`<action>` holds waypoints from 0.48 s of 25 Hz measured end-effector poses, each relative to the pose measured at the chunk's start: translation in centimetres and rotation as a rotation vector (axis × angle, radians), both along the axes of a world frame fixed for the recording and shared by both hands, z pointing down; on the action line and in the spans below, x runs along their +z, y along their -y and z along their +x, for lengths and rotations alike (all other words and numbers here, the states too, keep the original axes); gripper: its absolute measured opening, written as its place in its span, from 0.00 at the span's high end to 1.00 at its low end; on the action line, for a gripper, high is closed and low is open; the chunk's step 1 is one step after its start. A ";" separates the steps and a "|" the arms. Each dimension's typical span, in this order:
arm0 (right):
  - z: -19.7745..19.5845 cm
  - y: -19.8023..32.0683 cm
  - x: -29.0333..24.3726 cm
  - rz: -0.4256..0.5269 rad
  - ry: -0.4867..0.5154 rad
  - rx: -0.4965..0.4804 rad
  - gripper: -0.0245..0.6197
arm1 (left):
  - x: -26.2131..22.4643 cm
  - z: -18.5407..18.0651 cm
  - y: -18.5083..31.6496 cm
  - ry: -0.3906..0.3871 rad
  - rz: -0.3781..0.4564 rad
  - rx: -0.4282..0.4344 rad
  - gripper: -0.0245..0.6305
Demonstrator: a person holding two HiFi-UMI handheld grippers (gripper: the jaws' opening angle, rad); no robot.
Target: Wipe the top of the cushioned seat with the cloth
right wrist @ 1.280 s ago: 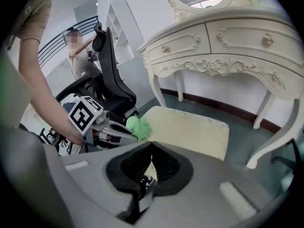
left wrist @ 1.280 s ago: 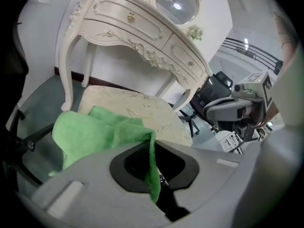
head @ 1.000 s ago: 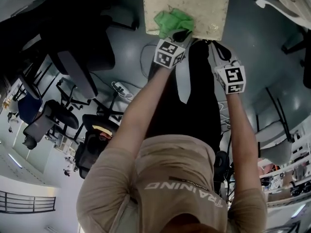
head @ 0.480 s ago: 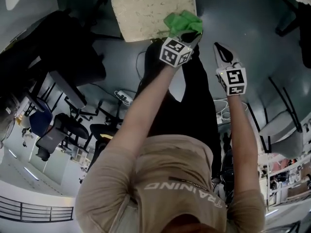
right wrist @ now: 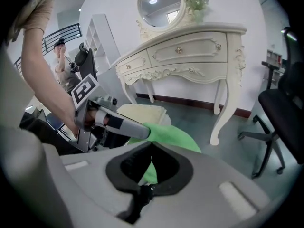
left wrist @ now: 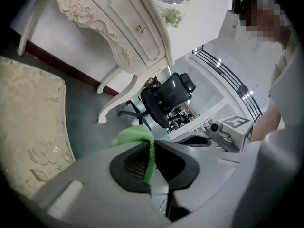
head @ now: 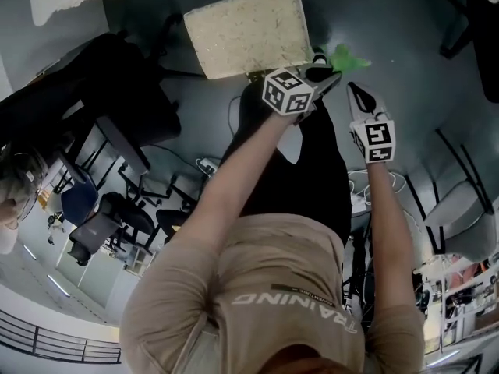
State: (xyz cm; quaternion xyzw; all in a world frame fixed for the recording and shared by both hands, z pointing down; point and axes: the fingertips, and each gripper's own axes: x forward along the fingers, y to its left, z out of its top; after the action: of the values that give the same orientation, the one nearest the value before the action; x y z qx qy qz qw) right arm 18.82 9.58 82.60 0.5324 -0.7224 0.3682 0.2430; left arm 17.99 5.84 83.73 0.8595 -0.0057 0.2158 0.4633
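The cream patterned cushioned seat (head: pixel 249 29) stands on the grey floor ahead of me, and its edge shows in the left gripper view (left wrist: pixel 28 127). The green cloth (head: pixel 341 53) hangs in the air to the right of the seat, off its top. My left gripper (head: pixel 326 70) is shut on it, with a green strip pinched between its jaws (left wrist: pixel 142 146). My right gripper (head: pixel 351 88) points at the same cloth (right wrist: pixel 175 139) from just beside the left one. Its jaws look shut with a strip of green between them.
A white ornate dressing table (right wrist: pixel 190 51) with a round mirror stands beyond the seat. Black office chairs stand on the left (head: pixel 117 107) and on the right (right wrist: pixel 280 108). Cables (head: pixel 207 162) lie on the floor near my legs.
The left gripper carried the cloth rightward off the seat's top into the air beside it. The right gripper stayed close on the right, now nearer the cloth.
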 end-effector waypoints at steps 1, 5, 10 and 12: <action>0.0 0.2 -0.8 0.013 0.005 -0.001 0.95 | -1.1 -0.1 0.2 -0.001 0.021 0.001 0.93; -0.3 2.0 -6.7 0.127 0.042 -0.013 0.95 | -7.1 -2.0 1.7 -0.002 0.150 0.004 0.93; -3.4 4.0 -17.1 0.227 0.102 -0.083 0.95 | -16.7 -7.1 3.7 0.008 0.253 -0.067 0.93; -4.9 4.7 -21.0 0.260 0.126 -0.122 0.95 | -20.3 -9.3 4.6 0.017 0.284 -0.122 0.93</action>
State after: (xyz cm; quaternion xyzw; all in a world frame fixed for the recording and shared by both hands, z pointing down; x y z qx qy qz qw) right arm 13.95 4.89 61.58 0.4903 -0.8089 0.2888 0.1480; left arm 8.73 1.26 63.40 0.9125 -0.0925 0.1915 0.3494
